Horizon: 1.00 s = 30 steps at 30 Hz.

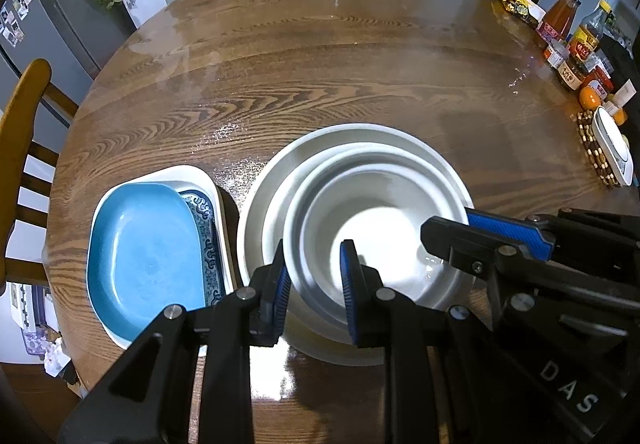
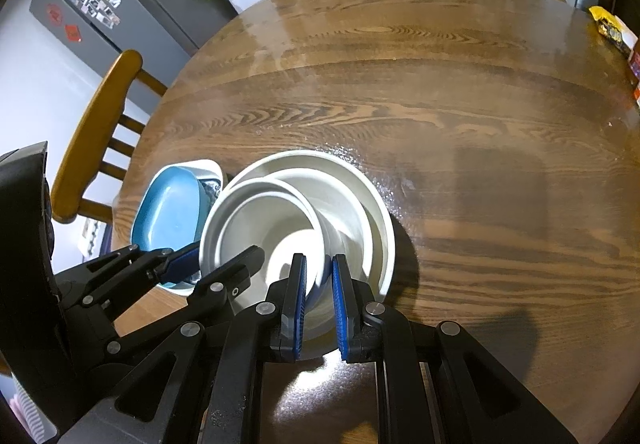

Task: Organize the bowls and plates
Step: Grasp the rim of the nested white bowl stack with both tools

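Gripping the rim of the inner white bowl [image 1: 360, 240] from two sides, you have both tools on the same dish in the lower middle of each view. Your left gripper [image 1: 314, 284] has its blue pads straddling the bowl's near-left rim, clamped on the wall. Your right gripper [image 2: 319, 298] is pinched tight on the opposite rim, and in the left wrist view it reaches in from the right edge of the frame. That bowl sits tilted inside a larger white bowl [image 1: 260, 203], which stands on the round wooden table [image 1: 320, 83]. Just left of the white bowls, a blue dish [image 1: 144, 256] lies in a blue-patterned plate [image 1: 206, 228], itself in a white rectangular dish [image 1: 188, 171]; whether that stack touches the big bowl you cannot tell. Bottles and jars [image 1: 576, 43] crowd the table's upper right edge, and wooden chairs [image 2: 96, 135] stand around the far and left sides.
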Available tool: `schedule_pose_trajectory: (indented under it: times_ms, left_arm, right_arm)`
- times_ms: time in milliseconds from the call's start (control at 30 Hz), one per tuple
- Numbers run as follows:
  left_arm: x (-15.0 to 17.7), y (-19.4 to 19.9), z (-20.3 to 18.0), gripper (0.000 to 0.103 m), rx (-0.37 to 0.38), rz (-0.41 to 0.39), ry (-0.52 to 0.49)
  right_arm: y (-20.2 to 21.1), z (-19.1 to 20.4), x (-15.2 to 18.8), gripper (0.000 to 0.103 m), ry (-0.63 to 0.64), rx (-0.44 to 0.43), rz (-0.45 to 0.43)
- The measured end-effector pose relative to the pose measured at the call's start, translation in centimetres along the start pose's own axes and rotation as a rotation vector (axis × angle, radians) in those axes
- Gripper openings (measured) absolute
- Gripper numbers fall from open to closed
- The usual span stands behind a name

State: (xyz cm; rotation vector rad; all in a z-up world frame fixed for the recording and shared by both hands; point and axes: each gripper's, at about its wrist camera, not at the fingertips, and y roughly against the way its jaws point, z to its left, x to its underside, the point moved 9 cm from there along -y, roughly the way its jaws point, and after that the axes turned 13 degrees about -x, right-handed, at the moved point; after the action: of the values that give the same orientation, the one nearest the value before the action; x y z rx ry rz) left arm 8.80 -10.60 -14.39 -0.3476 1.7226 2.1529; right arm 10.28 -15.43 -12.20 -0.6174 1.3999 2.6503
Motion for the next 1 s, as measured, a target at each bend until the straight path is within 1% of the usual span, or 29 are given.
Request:
schedule_pose_trajectory:
  times_ms: [267,667,1000]
  left_arm:
    - [-0.1,-0.8,-0.3,0.020,0.000,0.022,-0.009]
    - [-0.5,-1.2,-0.5,0.022,0.001,0.030,-0.011]
    - [-0.6,-1.2,-0.2,0.022,0.030,0.041,0.004]
  right_arm:
    - [-0.7,-0.4,-0.1,0.014,-0.008,0.007,0.020]
    - [-1.0,-0.6,-0.4,0.014,-0.015,0.010,0.025]
    - [-1.0,-0.9,-0.6,0.014,-0.030,0.003,0.017]
